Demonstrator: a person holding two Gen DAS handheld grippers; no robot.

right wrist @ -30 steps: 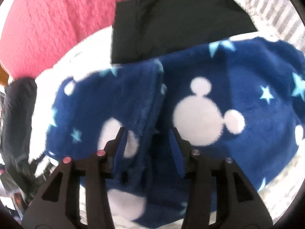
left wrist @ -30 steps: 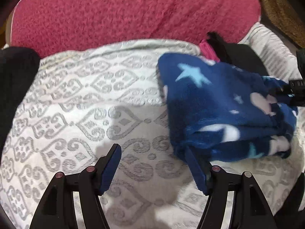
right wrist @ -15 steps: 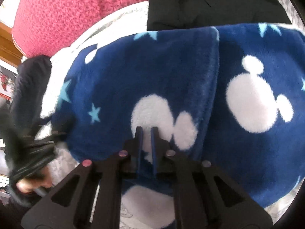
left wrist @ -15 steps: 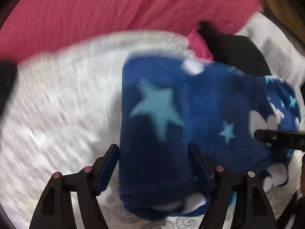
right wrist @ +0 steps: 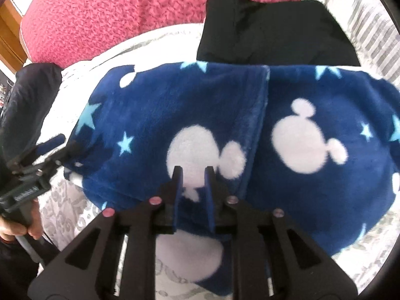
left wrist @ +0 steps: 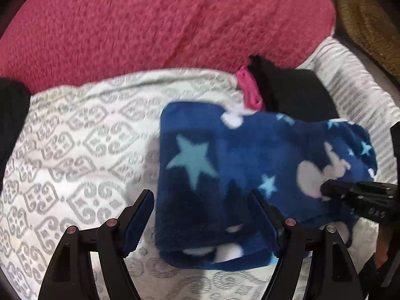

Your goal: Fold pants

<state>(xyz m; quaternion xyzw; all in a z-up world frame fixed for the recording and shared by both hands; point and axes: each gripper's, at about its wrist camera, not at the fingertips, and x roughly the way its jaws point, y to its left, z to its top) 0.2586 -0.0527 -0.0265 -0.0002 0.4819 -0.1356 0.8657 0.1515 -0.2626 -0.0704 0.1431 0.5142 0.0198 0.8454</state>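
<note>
Pants (right wrist: 155, 115) now folded over, right gripper (right wrist: 193, 172) fingers reopening, left gripper (left wrist: 200, 200) wider.

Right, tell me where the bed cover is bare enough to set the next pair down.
The bed cover is bare to the left of the blue pants, between the red blanket behind and the left gripper in front. The right side is crowded: the pants, a black garment and a pink item sit close together there.
</note>
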